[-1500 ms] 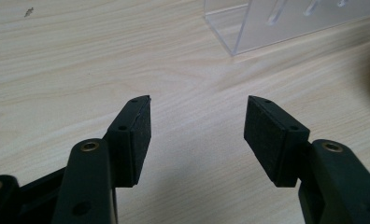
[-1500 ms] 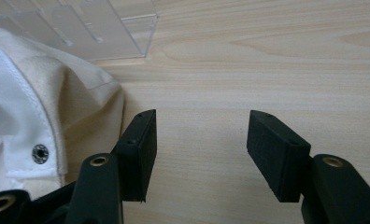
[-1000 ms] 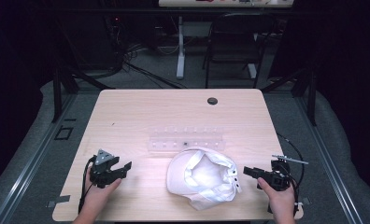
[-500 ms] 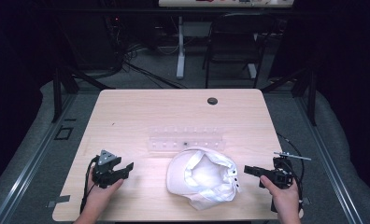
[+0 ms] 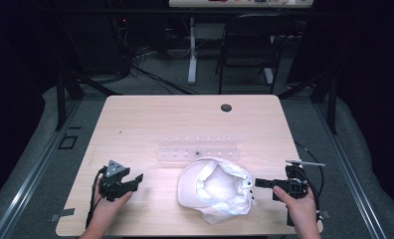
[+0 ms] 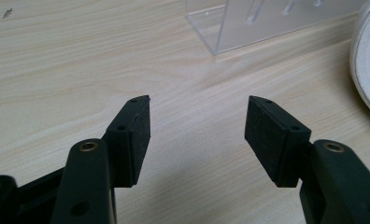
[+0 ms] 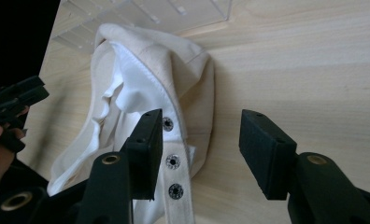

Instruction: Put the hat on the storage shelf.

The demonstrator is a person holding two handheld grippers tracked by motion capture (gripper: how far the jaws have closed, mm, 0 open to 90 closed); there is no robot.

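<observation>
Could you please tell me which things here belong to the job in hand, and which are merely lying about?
In use: cream fabric cap with snap strap; right gripper, open beside it.
Lying about: clear acrylic rack; left gripper, open over bare wooden table.

High view overhead; both tongs views low, close, perhaps sharing the cap (image 5: 216,188).

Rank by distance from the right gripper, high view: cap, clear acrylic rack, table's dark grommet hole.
From the right gripper:
1. White cap, just off its tips, near table edge.
2. Clear acrylic rack, behind the cap, mid-table.
3. Dark grommet hole, by the far edge.
</observation>
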